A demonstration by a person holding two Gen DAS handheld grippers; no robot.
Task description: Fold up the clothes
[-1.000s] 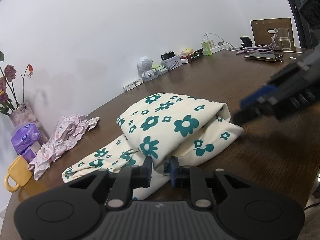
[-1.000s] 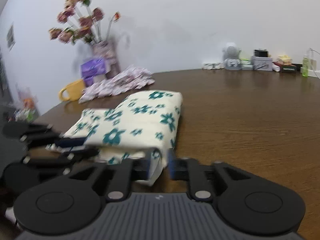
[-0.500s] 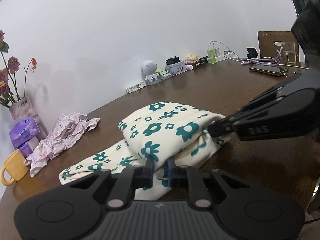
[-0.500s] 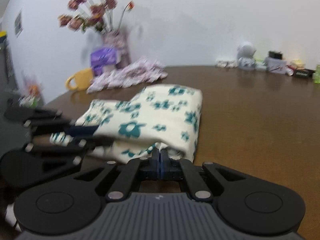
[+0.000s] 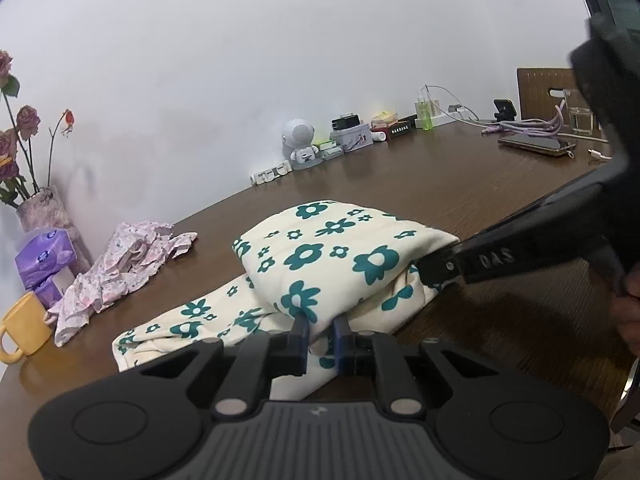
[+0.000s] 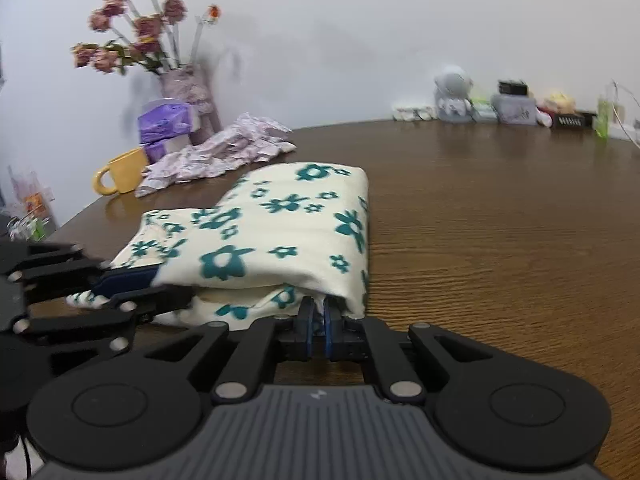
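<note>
cream garment with teal flowers (image 5: 320, 264) lies folded in a thick bundle on the brown wooden table (image 6: 500, 220), near edge, one thinner layer sticking out left. left gripper (image 5: 320, 326) jaws nearly closed, pinching the near fold of the cloth. right gripper (image 6: 318, 314) jaws almost fully closed, thin bit of cloth edge clamped between them at the near right corner. far left: crumpled pink floral cloth (image 5: 128, 256), yellow mug (image 6: 122, 170), purple tissue packs (image 5: 44, 256), vase of roses (image 6: 188, 92).
</note>
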